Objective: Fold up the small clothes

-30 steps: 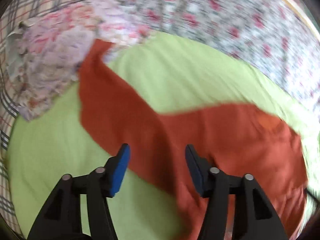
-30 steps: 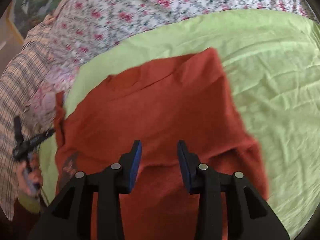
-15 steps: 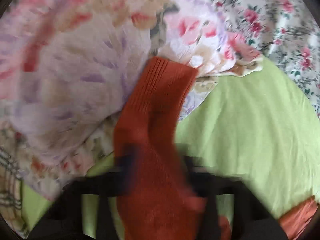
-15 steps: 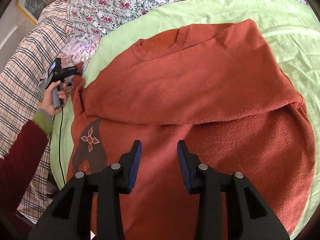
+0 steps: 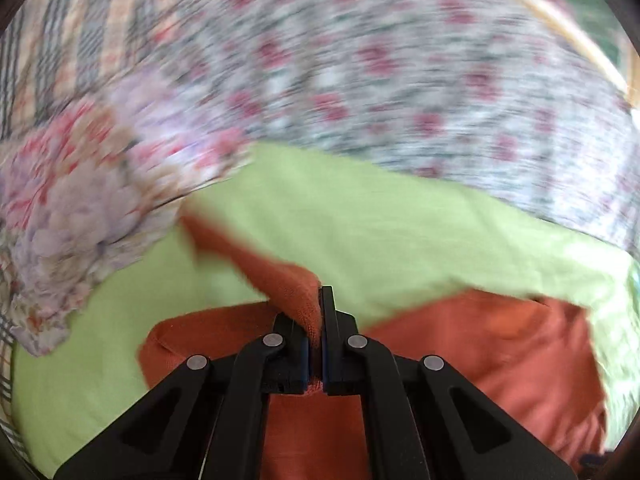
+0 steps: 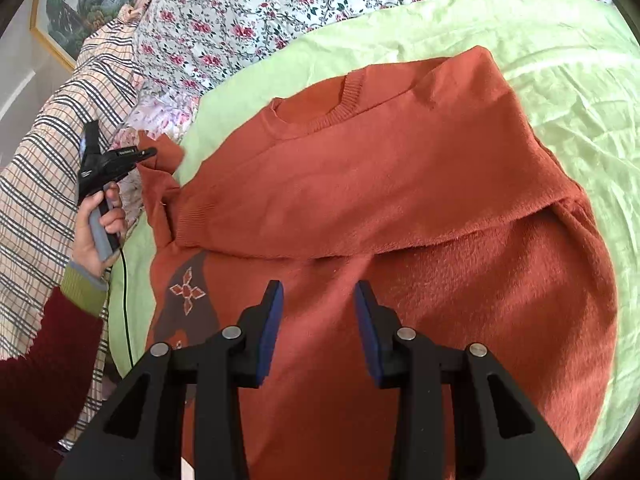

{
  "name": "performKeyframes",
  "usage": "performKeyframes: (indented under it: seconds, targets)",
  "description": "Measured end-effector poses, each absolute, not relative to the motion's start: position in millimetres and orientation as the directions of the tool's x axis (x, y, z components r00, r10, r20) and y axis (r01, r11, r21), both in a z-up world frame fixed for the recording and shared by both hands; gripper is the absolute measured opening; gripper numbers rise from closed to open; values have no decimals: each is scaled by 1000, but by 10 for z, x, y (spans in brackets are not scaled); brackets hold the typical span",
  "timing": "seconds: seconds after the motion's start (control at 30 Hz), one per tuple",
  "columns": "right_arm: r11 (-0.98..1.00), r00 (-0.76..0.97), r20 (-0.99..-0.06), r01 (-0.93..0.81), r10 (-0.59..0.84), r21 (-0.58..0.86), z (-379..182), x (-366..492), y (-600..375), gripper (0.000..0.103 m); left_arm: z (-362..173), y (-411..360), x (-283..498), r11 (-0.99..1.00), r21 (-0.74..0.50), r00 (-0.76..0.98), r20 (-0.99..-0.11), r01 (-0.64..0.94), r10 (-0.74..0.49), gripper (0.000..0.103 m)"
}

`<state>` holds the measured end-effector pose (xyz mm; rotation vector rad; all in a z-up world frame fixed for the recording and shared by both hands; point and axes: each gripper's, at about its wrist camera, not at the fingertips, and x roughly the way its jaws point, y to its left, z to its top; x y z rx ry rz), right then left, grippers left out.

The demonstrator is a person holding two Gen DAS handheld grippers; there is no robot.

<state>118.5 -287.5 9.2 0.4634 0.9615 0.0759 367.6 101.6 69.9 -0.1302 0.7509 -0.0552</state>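
Here, an orange sweater (image 6: 392, 208) is seen spread on a green sheet (image 6: 568, 80) on the bed, filling the middle of the right wrist view, its ribbed collar (image 6: 344, 100) toward twelve o'clock. One sleeve is folded across the chest, with its cuff (image 6: 192, 216) lying at about nine o'clock of the body. A brown patch with a flower motif (image 6: 186, 292) is shown on the front at about eight o'clock.

The right claw (image 6: 318, 332) is held spread just above the lower front of the sweater; nothing is gripped between its blue pads (image 6: 268, 332).

The left claw (image 5: 316, 320) is pressed together on a fold of the other sleeve (image 5: 288, 280), which is pulled up from the sheet and trails toward ten o'clock in the blurred left wrist view. In the right wrist view this claw (image 6: 148, 152) is seen at nine o'clock, its handle held by the person's left hand (image 6: 94, 232), the wrist covered by a dark red sleeve with a green cuff (image 6: 82, 288).

Beyond the sheet, a floral cover (image 6: 248, 12) is seen at twelve o'clock, a checked cloth (image 6: 44, 184) at nine, and a framed picture (image 6: 88, 0) at eleven.
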Motion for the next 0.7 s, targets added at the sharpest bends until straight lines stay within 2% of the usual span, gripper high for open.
performKeyframes:
  seconds: [0.17, 0.3, 0.47, 0.63, 0.7]
  targets:
    - [894, 594, -767, 172, 242, 415, 147, 999, -2977, 38, 869, 92, 3281, 958, -188, 715, -639, 215, -285, 1]
    - [879, 612, -762, 221, 214, 424, 152, 866, -3137, 38, 852, -629, 3016, 918, -169, 671, -636, 359, -380, 1]
    - [860, 616, -764, 272, 190, 432, 109, 783, -3309, 38, 446, -1266, 2905, 889, -143, 590, -701, 435, -401, 2]
    - [847, 618, -769, 311, 164, 431, 76, 761, -3425, 38, 60, -1483, 2953, 881, -132, 530, -756, 453, -386, 3]
    - [843, 619, -770, 323, 157, 431, 70, 791, -3454, 38, -54, -1524, 2976, 879, -143, 499, -776, 456, -385, 7]
